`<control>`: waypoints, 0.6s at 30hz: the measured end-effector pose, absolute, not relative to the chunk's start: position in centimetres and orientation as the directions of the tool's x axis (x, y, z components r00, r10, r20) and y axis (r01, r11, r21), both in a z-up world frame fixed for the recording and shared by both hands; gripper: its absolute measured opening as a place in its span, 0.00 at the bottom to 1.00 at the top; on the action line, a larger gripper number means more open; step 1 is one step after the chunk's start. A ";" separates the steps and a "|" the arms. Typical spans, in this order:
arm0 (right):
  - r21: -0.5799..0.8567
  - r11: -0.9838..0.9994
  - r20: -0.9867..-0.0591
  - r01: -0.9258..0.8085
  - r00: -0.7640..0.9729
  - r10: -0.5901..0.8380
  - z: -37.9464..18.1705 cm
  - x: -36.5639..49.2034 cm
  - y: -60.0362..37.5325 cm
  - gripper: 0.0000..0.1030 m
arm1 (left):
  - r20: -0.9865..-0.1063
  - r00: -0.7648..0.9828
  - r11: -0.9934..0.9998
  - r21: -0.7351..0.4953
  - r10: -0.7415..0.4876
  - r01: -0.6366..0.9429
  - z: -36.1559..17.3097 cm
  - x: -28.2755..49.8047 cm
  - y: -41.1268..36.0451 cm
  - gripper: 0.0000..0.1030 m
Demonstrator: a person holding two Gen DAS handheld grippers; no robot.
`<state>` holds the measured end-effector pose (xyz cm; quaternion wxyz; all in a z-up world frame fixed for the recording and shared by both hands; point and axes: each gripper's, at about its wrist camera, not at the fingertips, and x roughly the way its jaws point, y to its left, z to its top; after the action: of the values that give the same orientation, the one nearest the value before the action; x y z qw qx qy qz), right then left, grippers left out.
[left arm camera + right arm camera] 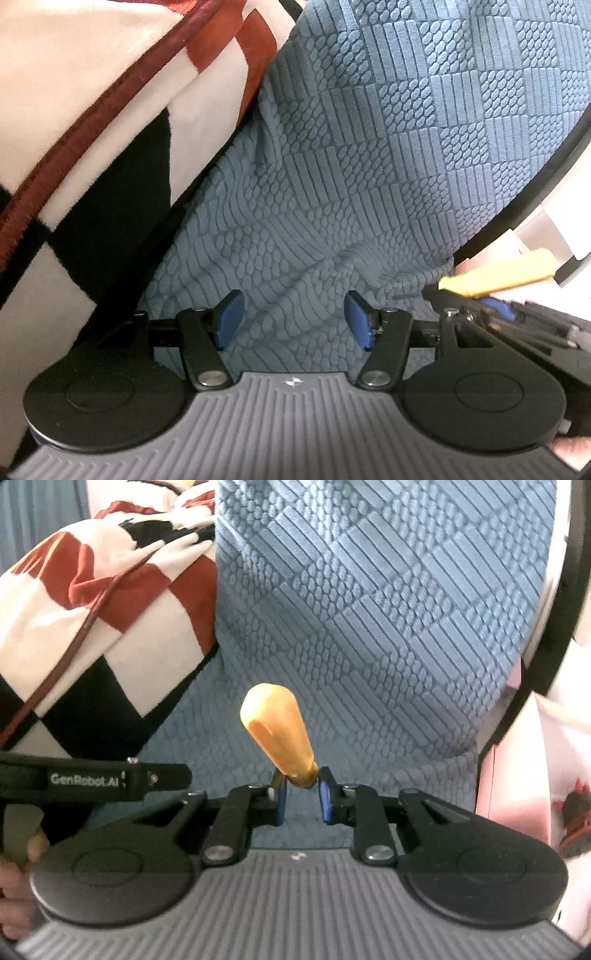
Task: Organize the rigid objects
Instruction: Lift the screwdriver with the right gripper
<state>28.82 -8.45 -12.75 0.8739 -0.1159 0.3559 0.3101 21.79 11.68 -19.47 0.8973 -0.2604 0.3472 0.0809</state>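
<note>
My right gripper (pixel 300 800) is shut on a yellow handled tool (pixel 277 731), holding it near its narrow end with the rounded handle pointing up and away over the blue textured bedspread (pixel 369 627). The same yellow tool (pixel 498 273) shows at the right edge of the left wrist view, beside the right gripper's black body. My left gripper (pixel 293 321) is open and empty, its blue pads wide apart just above the bedspread (pixel 369 147).
A folded red, white and black checked blanket (pixel 92 129) lies to the left on the bed; it also shows in the right wrist view (pixel 92 627). A black curved bar (pixel 554 609) and pink-white objects (pixel 535 757) stand at the right.
</note>
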 end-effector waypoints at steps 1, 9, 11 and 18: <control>0.028 0.786 -0.693 -0.618 0.555 0.461 -12.8 28.6 -8.8 0.21 | -0.664 0.747 0.853 -0.411 -0.038 -0.322 -19.4 21.7 11.5 0.64; 0.074 0.822 -0.686 -0.565 0.569 0.453 -13.0 26.8 -10.7 0.21 | -0.637 0.769 0.889 -0.375 -0.041 -0.264 -18.7 21.8 10.5 0.64; 0.084 0.831 -0.686 -0.549 0.573 0.448 -12.9 26.2 -11.4 0.21 | -0.640 0.768 0.900 -0.354 -0.035 -0.255 -18.5 21.5 10.0 0.64; 0.113 0.859 -0.692 -0.500 0.581 0.429 -12.3 23.8 -14.2 0.21 | -0.627 0.776 0.901 -0.376 -0.074 -0.218 -17.9 19.7 8.4 0.64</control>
<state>23.75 -14.18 -12.35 0.8879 -0.0470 0.3756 0.2615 19.71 8.40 -17.87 0.9164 -0.2194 0.3326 0.0393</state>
